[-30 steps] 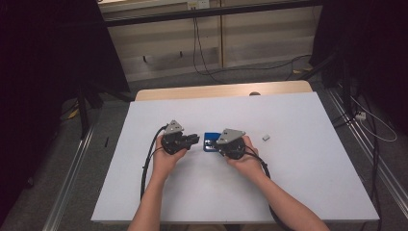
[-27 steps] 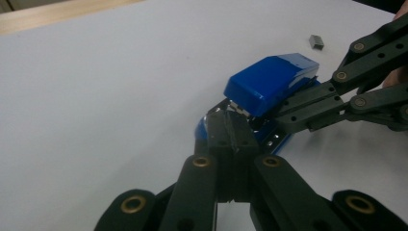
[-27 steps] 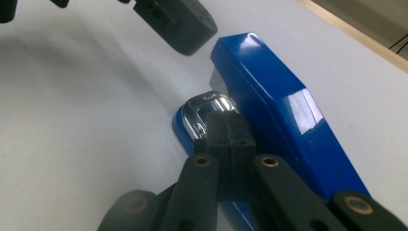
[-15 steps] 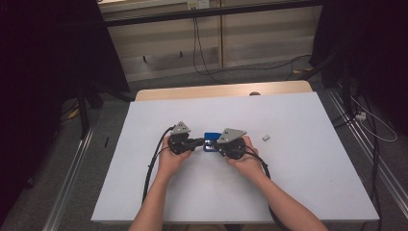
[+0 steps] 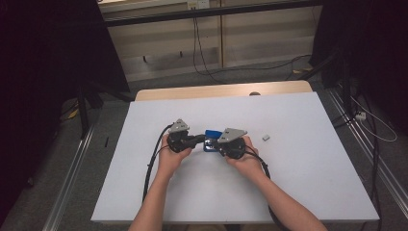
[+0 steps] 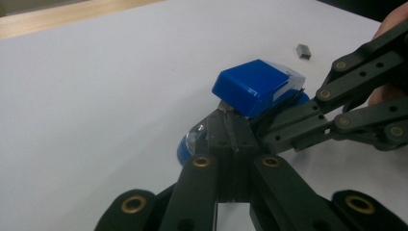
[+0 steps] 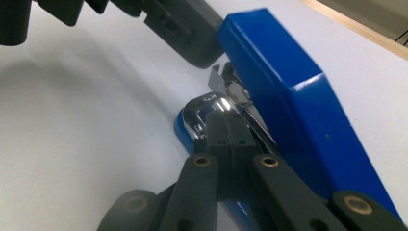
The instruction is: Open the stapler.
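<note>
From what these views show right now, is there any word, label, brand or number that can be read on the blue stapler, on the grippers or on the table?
No text can be read.
Blue stapler: plain blue top, no visible label or brand.
Left gripper and right gripper: black jaws with brass rivets, no markings.
Small grey piece on the white table: too small to tell.

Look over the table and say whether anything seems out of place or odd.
The blue stapler is hinged open, its top raised off the base so the metal inside shows, with the shut left gripper and right gripper at the gap. A small grey block, perhaps staples, lies loose on the white table.
</note>
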`<state>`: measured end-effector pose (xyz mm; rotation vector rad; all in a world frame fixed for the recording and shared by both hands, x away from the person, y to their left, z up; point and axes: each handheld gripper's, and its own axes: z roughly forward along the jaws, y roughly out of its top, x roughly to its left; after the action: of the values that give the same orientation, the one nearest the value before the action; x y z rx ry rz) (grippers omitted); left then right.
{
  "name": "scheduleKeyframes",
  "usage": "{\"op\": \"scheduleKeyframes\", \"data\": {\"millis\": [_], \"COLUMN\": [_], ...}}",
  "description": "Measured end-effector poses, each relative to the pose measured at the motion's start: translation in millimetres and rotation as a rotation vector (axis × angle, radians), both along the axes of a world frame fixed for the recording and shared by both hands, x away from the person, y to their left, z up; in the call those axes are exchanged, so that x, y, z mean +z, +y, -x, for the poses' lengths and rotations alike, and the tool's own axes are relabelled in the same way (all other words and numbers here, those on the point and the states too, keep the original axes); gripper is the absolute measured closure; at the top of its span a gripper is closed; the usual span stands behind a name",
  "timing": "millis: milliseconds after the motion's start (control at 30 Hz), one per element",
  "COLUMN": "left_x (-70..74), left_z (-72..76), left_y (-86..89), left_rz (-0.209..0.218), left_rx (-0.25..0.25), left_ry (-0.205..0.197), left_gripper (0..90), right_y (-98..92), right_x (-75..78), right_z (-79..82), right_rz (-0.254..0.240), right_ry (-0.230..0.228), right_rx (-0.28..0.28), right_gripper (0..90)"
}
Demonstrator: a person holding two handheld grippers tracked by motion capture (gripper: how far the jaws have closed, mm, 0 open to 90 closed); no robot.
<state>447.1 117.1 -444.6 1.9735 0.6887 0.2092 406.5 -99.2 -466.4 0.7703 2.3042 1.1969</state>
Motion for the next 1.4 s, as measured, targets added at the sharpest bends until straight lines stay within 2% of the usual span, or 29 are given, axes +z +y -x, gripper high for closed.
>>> {"op": "scheduleKeyframes", "data": {"millis": [233, 300, 400, 433, 567, 733, 767, 867, 1067, 1233, 1400], "left_x": [10.2, 12.6, 17.3, 18.8, 17.5, 17.4, 17.1, 16.7, 16.2, 15.0, 13.0], "left_z": [-2.4, -2.9, -2.9, -3.1, -4.6, -4.9, -5.1, -5.5, -5.7, -6.1, -6.6], "left_y": [-4.2, -5.6, -8.1, -9.4, -10.1, -9.9, -9.6, -9.1, -8.9, -8.4, -7.8], "left_rz": [0.043, 0.068, 0.076, 0.067, 0.094, 0.094, 0.093, 0.093, 0.092, 0.081, 0.086], "left_rx": [-0.009, -0.015, -0.025, -0.025, -0.016, -0.015, -0.015, -0.017, -0.013, -0.01, -0.004], "left_ry": [-0.013, -0.016, -0.023, -0.028, -0.023, -0.022, -0.021, -0.019, -0.018, -0.022, -0.021], "left_gripper": [90.0, 90.0, 90.0, 90.0, 90.0, 90.0, 90.0, 90.0, 90.0, 90.0, 90.0], "right_y": [0.7, 0.8, 1.4, 1.6, 2.1, 4.1, 4.0, 2.9, 3.8, 9.0, 10.5], "right_x": [0.1, 0.1, 0.0, 0.1, 0.2, 1.0, 1.4, 6.1, 13.1, 8.4, 6.6], "right_z": [-0.4, -0.5, -0.4, -0.3, -0.5, -1.2, -1.2, -0.8, -2.4, -1.3, -1.5], "right_rz": [-0.004, -0.005, -0.003, -0.003, -0.011, -0.022, -0.022, -0.066, -0.111, -0.101, -0.116], "right_ry": [0.005, 0.006, 0.004, 0.004, 0.012, 0.027, 0.02, -0.011, -0.029, -0.058, -0.064], "right_rx": [-0.001, -0.001, 0.0, -0.001, -0.002, -0.014, -0.015, -0.037, -0.08, -0.11, -0.146], "right_gripper": [90.0, 90.0, 90.0, 90.0, 90.0, 90.0, 90.0, 90.0, 90.0, 90.0, 90.0]}}
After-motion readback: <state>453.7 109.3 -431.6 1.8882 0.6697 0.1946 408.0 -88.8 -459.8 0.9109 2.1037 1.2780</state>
